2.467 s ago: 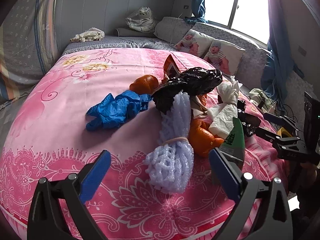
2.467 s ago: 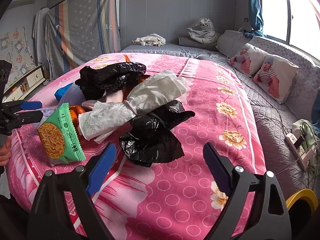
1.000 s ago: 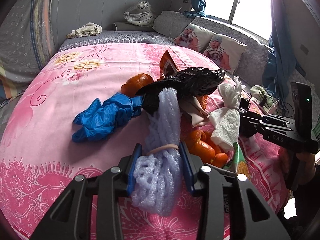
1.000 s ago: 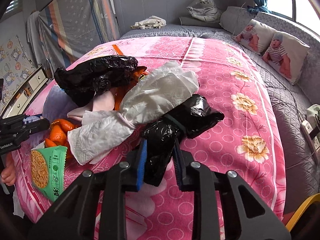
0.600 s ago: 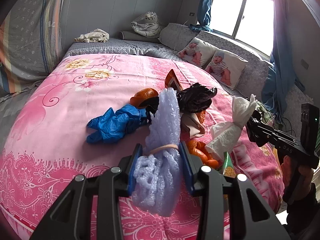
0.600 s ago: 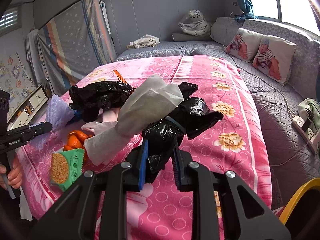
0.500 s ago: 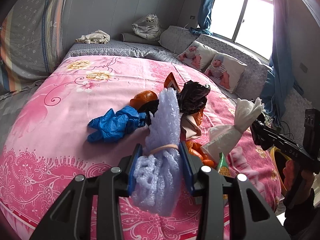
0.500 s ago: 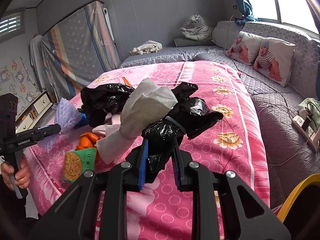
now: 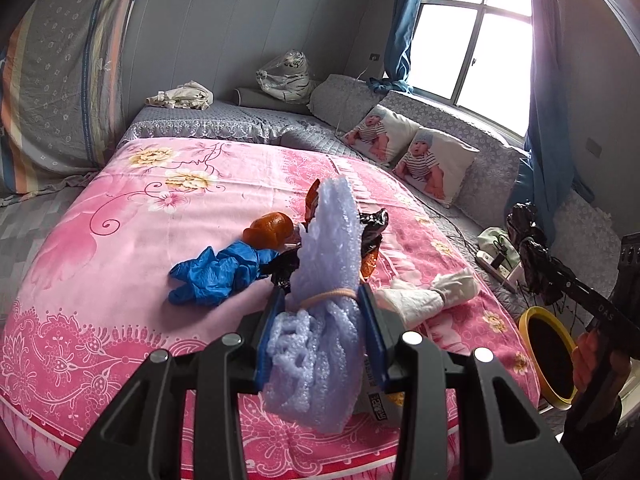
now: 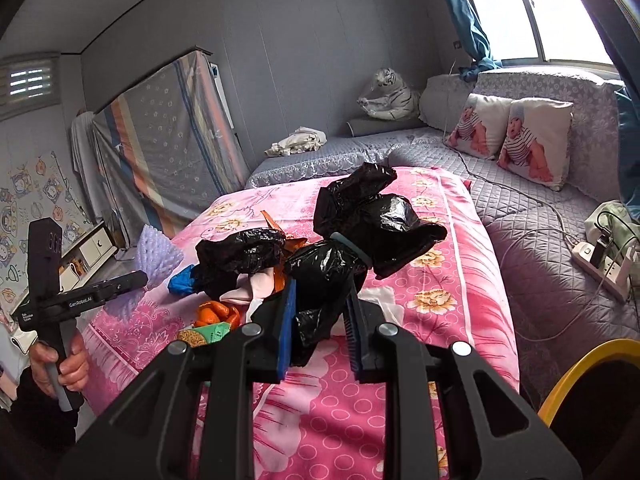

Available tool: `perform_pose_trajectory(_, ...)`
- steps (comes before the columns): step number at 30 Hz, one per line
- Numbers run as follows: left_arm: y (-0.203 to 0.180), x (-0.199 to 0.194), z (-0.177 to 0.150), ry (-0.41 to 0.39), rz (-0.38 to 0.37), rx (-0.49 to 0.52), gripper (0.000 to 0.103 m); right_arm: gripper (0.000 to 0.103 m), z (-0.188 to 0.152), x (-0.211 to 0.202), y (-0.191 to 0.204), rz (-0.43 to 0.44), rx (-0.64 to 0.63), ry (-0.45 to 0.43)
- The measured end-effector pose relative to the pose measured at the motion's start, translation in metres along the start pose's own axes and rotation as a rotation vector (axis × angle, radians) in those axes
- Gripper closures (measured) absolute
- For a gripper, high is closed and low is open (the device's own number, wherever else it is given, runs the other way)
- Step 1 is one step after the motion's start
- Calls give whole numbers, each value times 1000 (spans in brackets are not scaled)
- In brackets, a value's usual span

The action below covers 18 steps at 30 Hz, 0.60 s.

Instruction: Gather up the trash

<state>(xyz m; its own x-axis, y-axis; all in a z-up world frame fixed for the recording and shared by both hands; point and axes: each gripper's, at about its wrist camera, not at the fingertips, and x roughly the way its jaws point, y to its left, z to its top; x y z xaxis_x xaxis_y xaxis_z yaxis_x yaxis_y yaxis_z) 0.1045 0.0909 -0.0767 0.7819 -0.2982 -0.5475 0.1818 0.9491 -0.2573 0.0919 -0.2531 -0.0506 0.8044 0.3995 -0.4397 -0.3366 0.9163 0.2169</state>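
Above the pink bed: both grippers hold trash clear of the bedspread (image 9: 120, 248).
Left gripper (image 9: 320, 336): clamped on the purple foam net (image 9: 328, 248) just below its rubber band, where the bundle is narrowest and least likely to slip.
Foam net axis: long axis runs away from the camera and upward, fanned end pointing up toward the far wall, short loose end hanging below the pads.
Right gripper (image 10: 320, 320): closed narrow on the black plastic bag (image 10: 360, 232), pinched at its lower twisted part.
Bag axis: upright with a lean to the right in the right wrist view, bulk puffed out above the pads.
Yellow-rimmed bin (image 9: 548, 356): on the floor beside the bed, close under the right gripper; judged the destination.
Remaining on bed: blue glove (image 9: 220, 272), orange peel (image 9: 268, 232), white tissue wad (image 9: 432, 296), second black bag (image 10: 236, 256), green wrapper (image 10: 208, 334).
Progress: judged early; most of the pile is uncollected.
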Motion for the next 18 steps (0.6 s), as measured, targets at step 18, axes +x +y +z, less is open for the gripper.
perform_pose_trajectory(18,-20,-5,6,-14,-29,42,67,82,-5,-9,-2,14,14,-1)
